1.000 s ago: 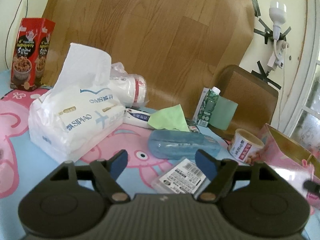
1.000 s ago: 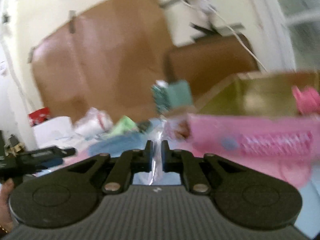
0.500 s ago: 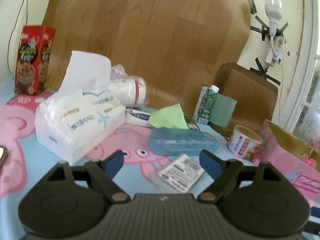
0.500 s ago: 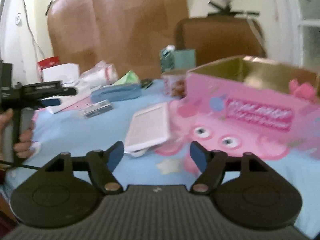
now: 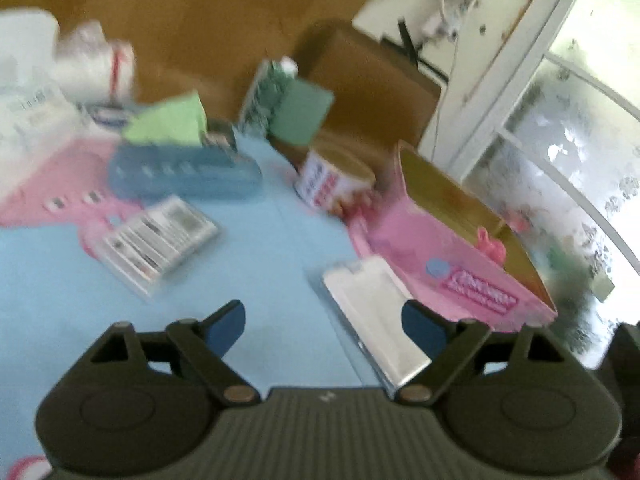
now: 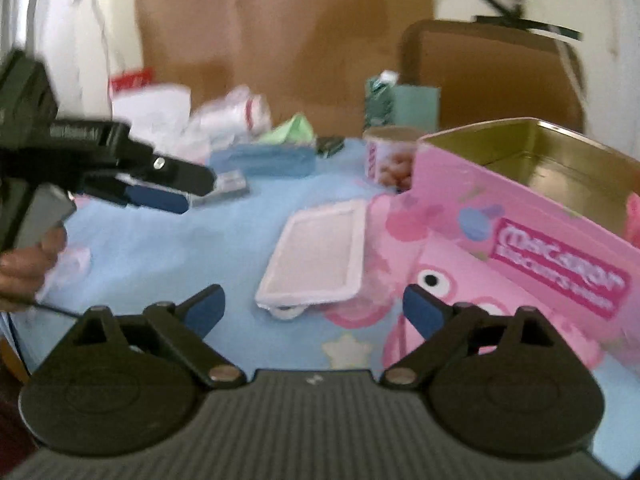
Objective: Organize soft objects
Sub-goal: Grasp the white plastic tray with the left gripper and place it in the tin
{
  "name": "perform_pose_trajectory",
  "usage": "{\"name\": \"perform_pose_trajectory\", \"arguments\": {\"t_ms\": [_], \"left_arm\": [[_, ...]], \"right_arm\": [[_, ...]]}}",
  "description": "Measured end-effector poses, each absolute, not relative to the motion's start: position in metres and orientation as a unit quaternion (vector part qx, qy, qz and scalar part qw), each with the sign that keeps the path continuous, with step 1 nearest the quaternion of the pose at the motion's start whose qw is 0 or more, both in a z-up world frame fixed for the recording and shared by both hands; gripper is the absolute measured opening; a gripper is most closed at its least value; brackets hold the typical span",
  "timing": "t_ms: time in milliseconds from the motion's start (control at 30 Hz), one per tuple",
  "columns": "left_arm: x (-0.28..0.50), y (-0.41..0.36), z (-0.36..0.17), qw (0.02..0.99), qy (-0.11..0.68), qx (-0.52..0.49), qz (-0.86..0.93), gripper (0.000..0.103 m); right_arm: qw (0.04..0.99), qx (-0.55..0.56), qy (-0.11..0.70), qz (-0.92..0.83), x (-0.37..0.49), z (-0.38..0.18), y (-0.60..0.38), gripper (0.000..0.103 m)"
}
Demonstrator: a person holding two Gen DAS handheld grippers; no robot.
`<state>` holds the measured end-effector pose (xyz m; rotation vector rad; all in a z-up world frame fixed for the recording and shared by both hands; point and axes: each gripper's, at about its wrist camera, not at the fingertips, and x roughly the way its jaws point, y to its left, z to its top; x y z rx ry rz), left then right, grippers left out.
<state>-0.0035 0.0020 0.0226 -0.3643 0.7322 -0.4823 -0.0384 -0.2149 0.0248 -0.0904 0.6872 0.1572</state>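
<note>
Beside the pink tin (image 6: 520,216), flat packet (image 6: 316,256) (touching), both tongs spread, empty.

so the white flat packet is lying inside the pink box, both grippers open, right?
Not inside. The white flat packet lies on the table beside the pink box, as the right wrist view shows. Left gripper and right gripper are both open.

Both grippers, left (image 5: 322,318) and right (image 6: 314,306), just opened, empty.
</note>
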Motion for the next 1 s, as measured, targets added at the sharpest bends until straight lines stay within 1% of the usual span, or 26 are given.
{"name": "perform_pose_trajectory", "arguments": {"t_ms": [100,233,300,333,367,400,433,467,533,667,767,867,1000], "left_arm": [[0.001,-0.011,0.013,0.877,0.372,-0.177,-0.247,0.089],[0.002,-0.024,0.006,0.881,0.371,-0.156,-0.248,0.092],[0.004,-0.025,0.006,0.881,0.37,-0.155,-0.25,0.089],[0.006,-0.024,0.005,0.881,0.369,-0.157,-0.251,0.081],[0.008,-0.024,0.004,0.879,0.37,-0.16,-0.253,0.07],[0.011,-0.023,0.004,0.875,0.374,-0.164,-0.259,0.062],[0.014,-0.024,0.003,0.869,0.38,-0.17,-0.266,0.053],[0.015,-0.025,0.002,0.869,0.381,-0.171,-0.265,0.051],[0.015,-0.03,0.006,0.877,0.377,-0.152,-0.257,0.047],[0.018,-0.038,0.02,0.885,0.361,-0.131,-0.264,0.046],[0.022,-0.048,0.036,0.891,0.341,-0.114,-0.279,0.046],[0.031,-0.069,0.057,0.894,0.321,-0.091,-0.298,0.046],[0.052,-0.112,0.081,0.896,0.299,-0.051,-0.325,0.046]], "right_arm": [[0.922,-0.076,0.369,0.089,-0.024,0.015,-0.208,0.098],[0.922,-0.065,0.368,0.098,-0.013,0.009,-0.204,0.099],[0.923,-0.066,0.364,0.103,-0.009,0.007,-0.199,0.099],[0.924,-0.068,0.36,0.106,-0.008,0.006,-0.196,0.097],[0.925,-0.069,0.358,0.109,-0.007,0.006,-0.194,0.093],[0.926,-0.067,0.353,0.113,-0.008,0.005,-0.192,0.09],[0.927,-0.068,0.349,0.117,-0.009,0.005,-0.189,0.081],[0.928,-0.069,0.345,0.121,-0.007,0.006,-0.186,0.079],[0.932,-0.07,0.337,0.115,-0.006,0.005,-0.179,0.076],[0.944,-0.061,0.309,0.097,-0.008,0.01,-0.177,0.075],[0.957,-0.069,0.271,0.076,-0.013,0.02,-0.18,0.075],[0.969,-0.076,0.229,0.053,-0.016,0.035,-0.191,0.074],[0.979,-0.063,0.195,0.011,-0.013,0.052,-0.222,0.075]]}}
